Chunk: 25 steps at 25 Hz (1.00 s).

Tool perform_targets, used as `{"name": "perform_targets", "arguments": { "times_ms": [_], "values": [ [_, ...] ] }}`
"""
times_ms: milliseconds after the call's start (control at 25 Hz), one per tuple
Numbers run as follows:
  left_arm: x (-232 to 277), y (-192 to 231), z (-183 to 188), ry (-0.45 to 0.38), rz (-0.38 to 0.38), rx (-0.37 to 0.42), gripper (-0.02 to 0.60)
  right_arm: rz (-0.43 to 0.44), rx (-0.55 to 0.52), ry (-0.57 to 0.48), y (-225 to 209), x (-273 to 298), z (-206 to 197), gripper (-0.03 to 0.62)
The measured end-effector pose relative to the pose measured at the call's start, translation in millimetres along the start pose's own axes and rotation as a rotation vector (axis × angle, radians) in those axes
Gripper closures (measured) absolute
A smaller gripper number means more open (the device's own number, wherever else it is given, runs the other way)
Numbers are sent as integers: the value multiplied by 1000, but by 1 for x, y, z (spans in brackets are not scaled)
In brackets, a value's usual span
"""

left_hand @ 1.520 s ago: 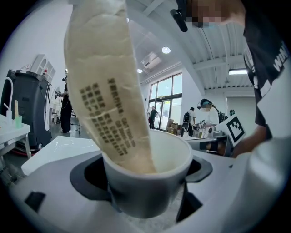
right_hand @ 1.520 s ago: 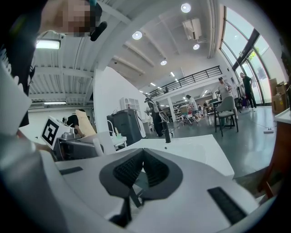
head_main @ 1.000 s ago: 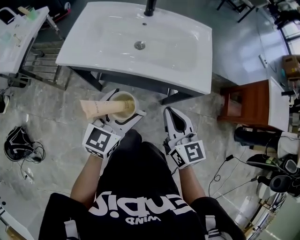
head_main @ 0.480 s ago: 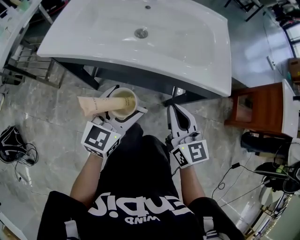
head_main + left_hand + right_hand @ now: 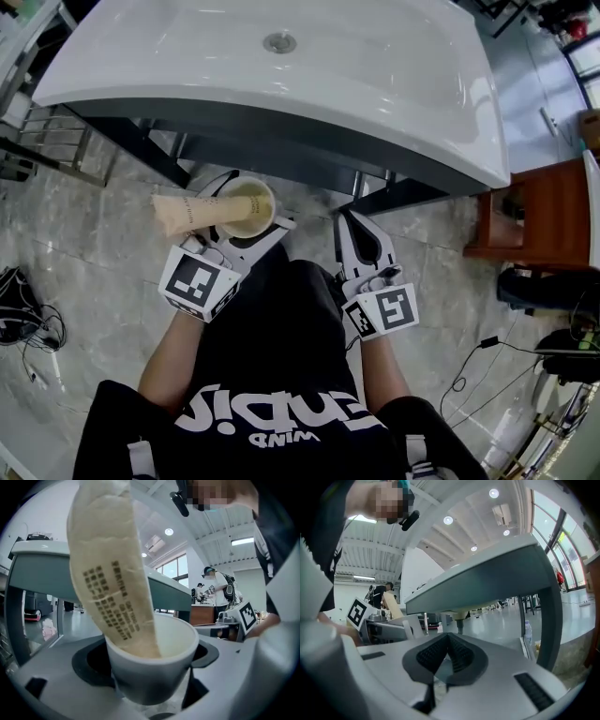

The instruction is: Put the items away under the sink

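Observation:
My left gripper [image 5: 246, 214] is shut on a white cup [image 5: 247, 207], just in front of the sink's [image 5: 281, 89] near edge and a little below it. A beige tube [image 5: 187, 212] with dark print sticks out of the cup toward the left. In the left gripper view the cup [image 5: 152, 663] sits between the jaws and the tube [image 5: 112, 573] leans up out of it. My right gripper [image 5: 361, 246] is shut with nothing in it, its tips touching [image 5: 447, 651], beside the left one under the sink's front edge.
The grey sink frame has dark legs [image 5: 150, 150] on either side of the space beneath the basin. A wooden cabinet [image 5: 544, 216] stands at the right. Cables [image 5: 23, 319] lie on the marble floor at the left. The sink's underside [image 5: 487, 581] shows above the right gripper.
The view has moved toward the sink, whose front edge now lies just beyond both grippers. The left gripper still holds the cup; the right stays shut.

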<state>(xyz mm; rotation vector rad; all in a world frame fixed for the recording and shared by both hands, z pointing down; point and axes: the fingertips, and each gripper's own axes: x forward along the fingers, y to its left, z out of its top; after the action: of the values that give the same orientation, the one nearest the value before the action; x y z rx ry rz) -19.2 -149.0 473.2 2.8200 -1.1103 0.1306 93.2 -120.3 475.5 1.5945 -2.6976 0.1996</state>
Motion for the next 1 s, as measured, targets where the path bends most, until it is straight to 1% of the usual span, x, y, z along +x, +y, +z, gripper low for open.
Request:
{"name": "perform_targets", "arguments": {
  "times_ms": [200,560,800,1000],
  "values": [
    [5,4,-30,-5,-12,2,110,-3,-13,-13,0,6,-29,576],
    [8,7,-64,-24,-20,19,109,13,-20,-34,7,14,-67,576],
    [9,5,-82,-24,-19,25,110,41,-27,-40,12,15,-83,576],
    [14,4,-93,-30,-15,30,110,47,-34,-49,8,15,-92,576]
  ]
}}
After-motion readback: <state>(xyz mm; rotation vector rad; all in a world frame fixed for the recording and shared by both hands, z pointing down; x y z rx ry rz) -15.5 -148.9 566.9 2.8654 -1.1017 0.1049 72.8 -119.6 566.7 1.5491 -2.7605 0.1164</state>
